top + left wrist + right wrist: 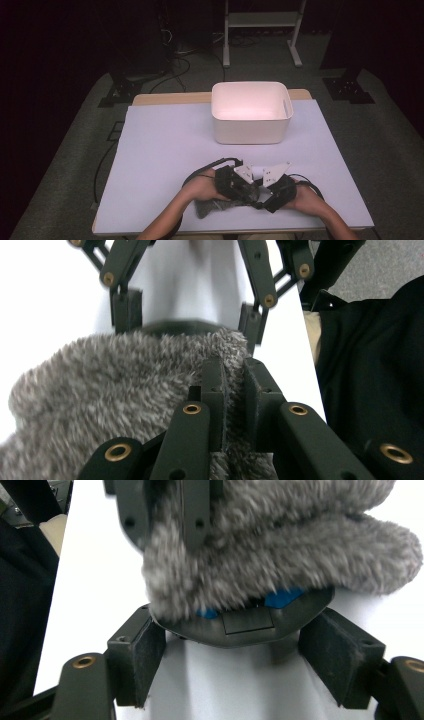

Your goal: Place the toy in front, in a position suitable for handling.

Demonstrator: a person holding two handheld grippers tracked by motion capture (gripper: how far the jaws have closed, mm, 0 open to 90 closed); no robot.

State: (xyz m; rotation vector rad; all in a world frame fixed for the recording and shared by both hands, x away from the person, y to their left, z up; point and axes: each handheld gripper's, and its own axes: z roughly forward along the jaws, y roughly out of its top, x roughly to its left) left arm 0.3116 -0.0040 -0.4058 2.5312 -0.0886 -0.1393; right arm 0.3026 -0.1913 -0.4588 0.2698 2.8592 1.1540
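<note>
High view: a grey fuzzy pouch (207, 207) is seen at the 6 o'clock edge of the table (165, 150), right in front of the person. In the left gripper view, the fuzzy pouch (115, 385) is pinched at its edge by the left hand-held gripper (234, 375), and its jaws are squeezed tight together on the fluff. In the right gripper view, the fuzzy pouch (280, 545) is seen at 12 o'clock, and a dark hard thing (250, 625) with a bit of blue on it is poking out from under it. This dark hard thing is clamped by the right hand-held gripper (237, 655), one pad on each side, with the jaws held wide around it.

In the high view, the left hand-held gripper (245, 192) and the right hand-held gripper (260, 196) are held nose to nose. A white tub (250, 130) is set at 12 o'clock on the table, well apart from the pouch. What is inside it cannot be told.

The job looks to be in the middle. Only one end of the dark thing is shown, and most of it is hidden in the pouch. Whether it is being pulled out or pushed in cannot be told. Nothing has been carried to the tub yet, so that part is likely left.
</note>
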